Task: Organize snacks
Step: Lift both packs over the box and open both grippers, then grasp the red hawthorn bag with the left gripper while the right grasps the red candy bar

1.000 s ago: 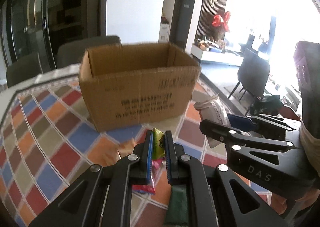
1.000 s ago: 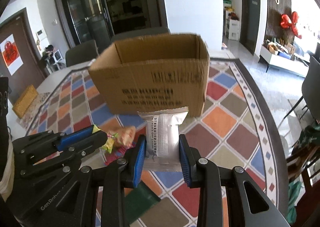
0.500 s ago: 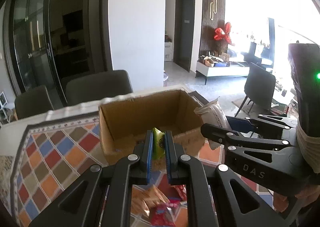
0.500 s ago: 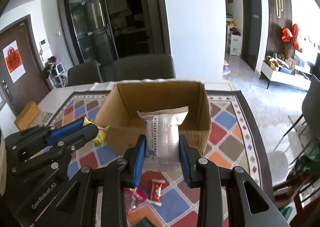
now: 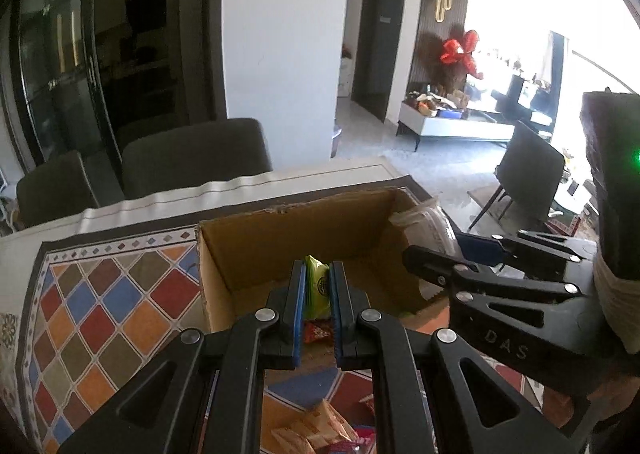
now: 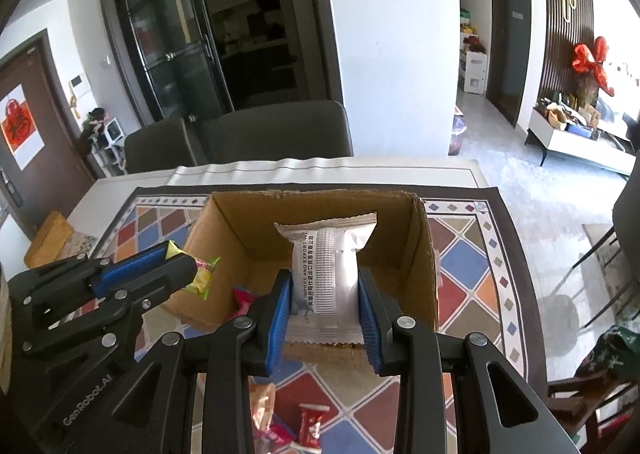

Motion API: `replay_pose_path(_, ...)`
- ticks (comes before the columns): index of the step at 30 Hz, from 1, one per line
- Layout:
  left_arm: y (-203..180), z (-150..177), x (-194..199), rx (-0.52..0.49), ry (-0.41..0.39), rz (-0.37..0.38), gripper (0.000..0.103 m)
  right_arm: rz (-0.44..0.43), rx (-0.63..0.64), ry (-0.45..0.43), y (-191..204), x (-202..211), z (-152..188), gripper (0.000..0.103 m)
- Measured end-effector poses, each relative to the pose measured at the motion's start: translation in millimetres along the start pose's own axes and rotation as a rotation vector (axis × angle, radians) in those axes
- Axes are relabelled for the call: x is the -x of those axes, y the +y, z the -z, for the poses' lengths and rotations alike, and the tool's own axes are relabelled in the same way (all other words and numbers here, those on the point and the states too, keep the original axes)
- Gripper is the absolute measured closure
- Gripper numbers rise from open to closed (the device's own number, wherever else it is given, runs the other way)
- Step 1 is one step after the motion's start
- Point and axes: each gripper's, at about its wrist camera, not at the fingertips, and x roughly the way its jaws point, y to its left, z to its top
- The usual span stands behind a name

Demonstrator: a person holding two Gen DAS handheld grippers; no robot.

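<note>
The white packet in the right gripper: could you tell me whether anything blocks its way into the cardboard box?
Nothing visible does. The white packet, held by the right gripper, hangs over the open cardboard box, which has no flaps or lid across its top.

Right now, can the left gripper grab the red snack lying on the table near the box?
Probably not yet. The left gripper is shut on the green snack, over the cardboard box. The red snack lies uncovered; drop first.

Daylight floods in from the window point(image 5: 532, 53) at the right of the frame, blown out to white glare; the glass doors point(image 6: 180, 53) at upper left stay dim; fisheye bending curves the edges into black corners; foreground slightly soft; the patterned tablecloth point(image 6: 460, 254) evenly lit.
</note>
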Motion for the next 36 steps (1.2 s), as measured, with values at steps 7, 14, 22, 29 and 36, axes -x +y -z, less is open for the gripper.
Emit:
replay_pose_path(7,-2.4,6.0,5.3,-0.032,-0.014,-0.096,0.053,0.052,-0.022,0.003,-3.9,-7.4,0.1,0.052)
replay_pose_path(14,-7.1,30.8,38.7,-0.046,-0.052,-0.132,0.051,0.077,-0.041,-0.023,-7.7,16.3,25.9,0.052)
replay_pose_path(22,-20.6,75.0,76.2,-0.055,-0.082,-0.147,0.046,0.04,-0.042,-0.062,7.1,50.1,68.3,0.052)
replay_pose_path(29,-21.7,110.8,88.5,-0.035,-0.077,-0.118,0.039,0.038,0.023,-0.072,21.9,62.7,105.3,0.052)
replay_pose_path(36,-29.6,149.2,84.3,-0.025,-0.027,-0.085,0.037,0.023,0.035,-0.057,24.7,63.2,138.8,0.052)
